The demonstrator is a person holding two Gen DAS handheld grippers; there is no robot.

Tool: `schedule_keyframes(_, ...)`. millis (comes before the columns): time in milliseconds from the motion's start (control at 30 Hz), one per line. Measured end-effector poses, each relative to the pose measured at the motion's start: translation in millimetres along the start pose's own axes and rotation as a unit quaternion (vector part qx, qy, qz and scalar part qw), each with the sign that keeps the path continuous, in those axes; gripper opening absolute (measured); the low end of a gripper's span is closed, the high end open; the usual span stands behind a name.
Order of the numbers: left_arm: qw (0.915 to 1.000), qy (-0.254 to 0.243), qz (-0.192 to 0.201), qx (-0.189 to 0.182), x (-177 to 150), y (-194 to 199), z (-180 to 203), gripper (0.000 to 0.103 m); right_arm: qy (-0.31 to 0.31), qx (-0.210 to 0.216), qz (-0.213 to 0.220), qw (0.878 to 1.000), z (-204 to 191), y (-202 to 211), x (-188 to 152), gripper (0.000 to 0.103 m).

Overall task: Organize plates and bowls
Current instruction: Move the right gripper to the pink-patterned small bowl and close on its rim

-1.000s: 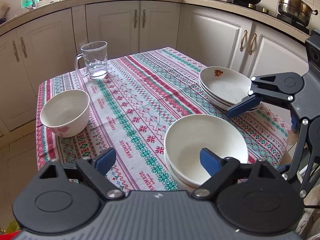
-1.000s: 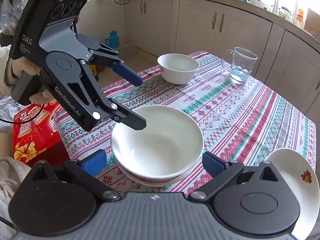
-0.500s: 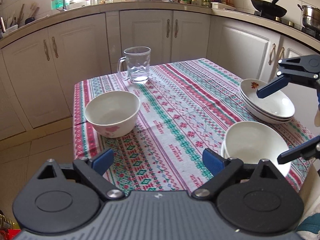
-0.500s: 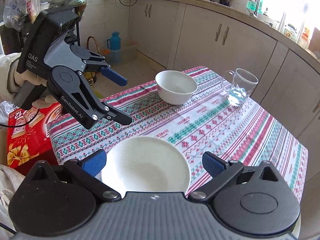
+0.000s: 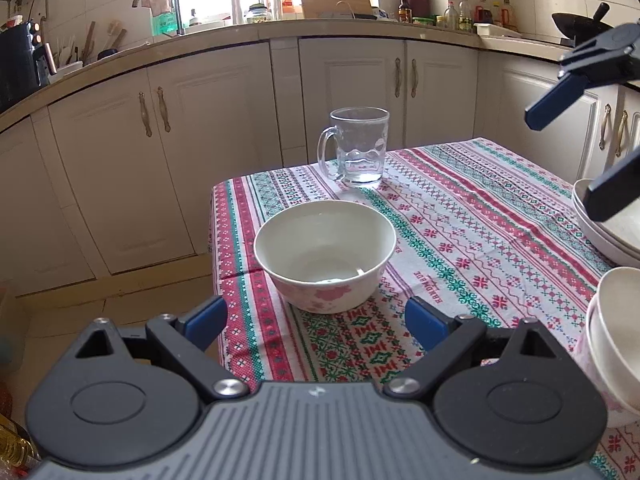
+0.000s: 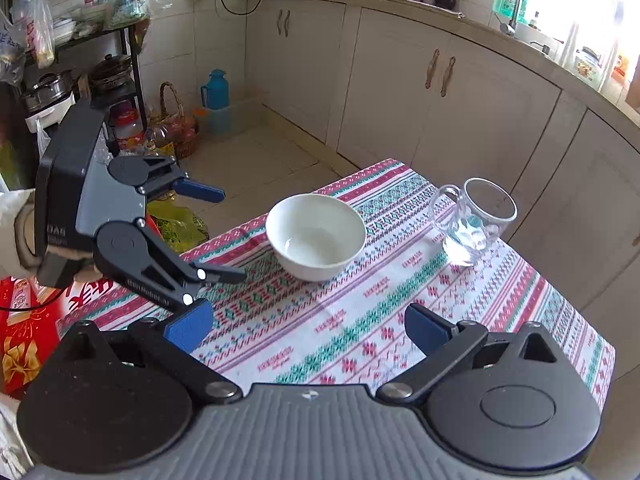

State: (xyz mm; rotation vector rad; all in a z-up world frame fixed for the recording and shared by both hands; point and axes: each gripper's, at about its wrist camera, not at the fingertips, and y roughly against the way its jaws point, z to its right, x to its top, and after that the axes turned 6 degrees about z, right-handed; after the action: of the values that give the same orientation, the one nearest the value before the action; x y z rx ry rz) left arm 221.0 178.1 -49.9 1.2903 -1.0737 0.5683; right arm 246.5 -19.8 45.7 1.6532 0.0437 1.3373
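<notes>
A white bowl with pink flowers (image 5: 325, 254) stands alone near the table's corner, straight ahead of my open, empty left gripper (image 5: 316, 316); it also shows in the right wrist view (image 6: 316, 236). At the right edge of the left wrist view are stacked white bowls (image 5: 616, 344) and, behind them, a stack of white plates (image 5: 608, 236). My right gripper (image 6: 308, 326) is open and empty, raised above the table; its fingers (image 5: 556, 100) hang over the plates. My left gripper (image 6: 224, 236) sits left of the lone bowl there.
A glass mug (image 5: 358, 150) stands behind the lone bowl on the patterned tablecloth (image 5: 460, 232). Cream cabinets (image 5: 348, 96) run behind the table. A red gift box (image 6: 24, 332) and bags lie on the floor to the left.
My left gripper has swung left from the stacked bowls to face the lone bowl. My right gripper has risen and pulled back, so the stacked bowl left its view.
</notes>
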Motion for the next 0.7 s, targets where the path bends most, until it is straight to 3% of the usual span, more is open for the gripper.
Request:
schedule_keyframes(400,0.9996,0.014,0.001,-0.024,-4.5,-44.0,-6.6,0.095,0.009,0.047,-0.055,0.997,27.7,-84.4,39.5,0.103)
schedule_keyframes(700,0.9989,0.023,0.006,-0.041,-6.1,-60.2,-9.7,0.094,-0.003,0.061,-0.091,0.994,44.3,-140.0,46.5,0.096)
